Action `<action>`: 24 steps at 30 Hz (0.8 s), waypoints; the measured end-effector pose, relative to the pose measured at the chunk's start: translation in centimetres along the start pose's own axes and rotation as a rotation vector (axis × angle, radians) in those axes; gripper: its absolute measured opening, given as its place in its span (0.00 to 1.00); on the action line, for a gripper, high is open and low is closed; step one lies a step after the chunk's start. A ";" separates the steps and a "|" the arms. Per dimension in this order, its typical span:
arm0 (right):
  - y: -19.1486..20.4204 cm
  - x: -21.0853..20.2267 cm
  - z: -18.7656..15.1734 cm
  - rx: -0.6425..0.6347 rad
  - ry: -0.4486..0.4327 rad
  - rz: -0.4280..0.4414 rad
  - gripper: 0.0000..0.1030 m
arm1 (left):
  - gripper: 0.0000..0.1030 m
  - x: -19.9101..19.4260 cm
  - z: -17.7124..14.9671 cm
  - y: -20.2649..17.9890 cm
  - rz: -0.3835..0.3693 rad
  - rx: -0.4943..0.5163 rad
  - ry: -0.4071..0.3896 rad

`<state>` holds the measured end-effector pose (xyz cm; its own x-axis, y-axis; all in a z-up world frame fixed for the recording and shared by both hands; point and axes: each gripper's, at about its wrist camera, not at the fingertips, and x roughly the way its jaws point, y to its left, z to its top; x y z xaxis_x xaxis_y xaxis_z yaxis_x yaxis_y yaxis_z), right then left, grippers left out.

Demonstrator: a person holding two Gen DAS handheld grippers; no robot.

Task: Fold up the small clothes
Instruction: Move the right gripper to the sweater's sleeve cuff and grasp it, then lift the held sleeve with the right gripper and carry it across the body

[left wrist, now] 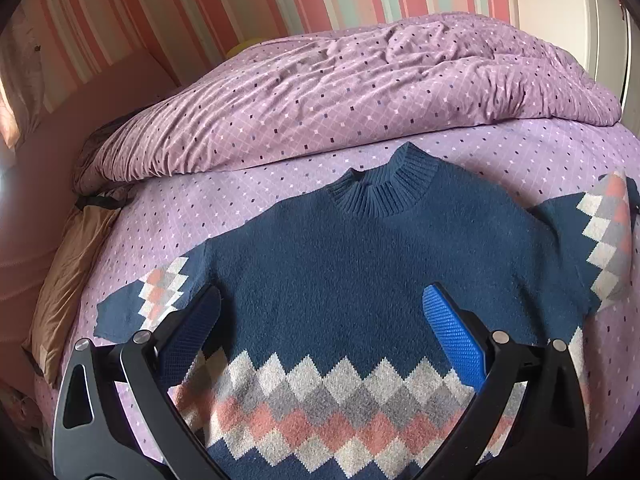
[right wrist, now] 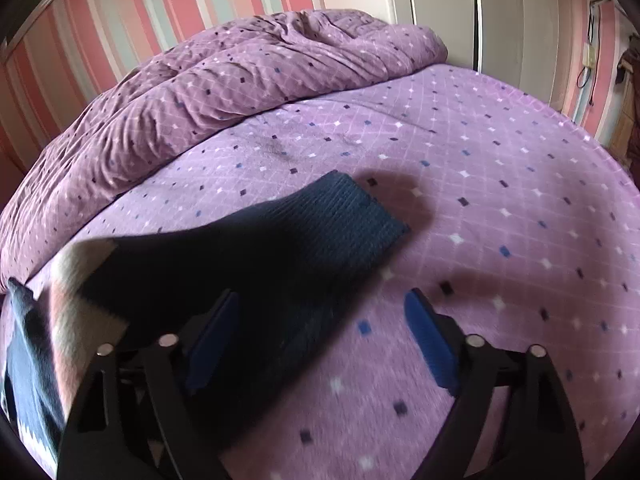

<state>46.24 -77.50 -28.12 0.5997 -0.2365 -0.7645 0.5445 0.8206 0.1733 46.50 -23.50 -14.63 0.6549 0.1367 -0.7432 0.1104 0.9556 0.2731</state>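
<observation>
A small navy knit sweater [left wrist: 352, 264] with grey, white and pink diamond bands lies flat, face up, on the purple bedspread [left wrist: 256, 192], collar toward the far side, sleeves spread out. My left gripper [left wrist: 320, 320] is open and hovers over the sweater's lower body, holding nothing. In the right wrist view, the sweater's right sleeve [right wrist: 248, 256] lies across the bedspread [right wrist: 500, 200] with its ribbed cuff pointing away. My right gripper [right wrist: 320, 320] is open just above that sleeve, with the sleeve passing between and under its fingers.
A rumpled purple duvet [left wrist: 360, 92] is heaped along the far side of the bed, also in the right wrist view [right wrist: 240, 80]. A brown pillow [left wrist: 68, 280] sits at the bed's left edge. Striped wall [left wrist: 200, 0] behind; white doors [right wrist: 460, 8] at the right.
</observation>
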 end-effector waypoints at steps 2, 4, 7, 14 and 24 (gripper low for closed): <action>0.2 1.7 0.2 -0.006 0.039 -0.012 0.54 | 0.97 0.1 -0.2 0.0 0.002 0.005 0.005; 0.6 2.0 0.0 -0.026 0.022 -0.027 0.44 | 0.97 0.1 -0.4 0.0 0.007 0.010 0.008; 1.9 2.2 0.0 -0.100 0.008 -0.069 0.18 | 0.97 0.0 -0.6 -0.1 0.007 0.011 0.012; 1.1 -3.3 -0.6 -0.137 -0.139 -0.228 0.10 | 0.97 -0.8 -0.6 0.1 0.013 0.015 -0.002; -5.1 -4.7 -3.0 -0.175 -0.018 -0.391 0.26 | 0.97 -1.5 -0.8 1.9 0.032 -0.026 -0.018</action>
<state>38.82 -79.02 -27.26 0.3788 -0.5546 -0.7409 0.6260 0.7432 -0.2363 45.13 -21.65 -13.49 0.6715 0.1629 -0.7229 0.0700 0.9572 0.2807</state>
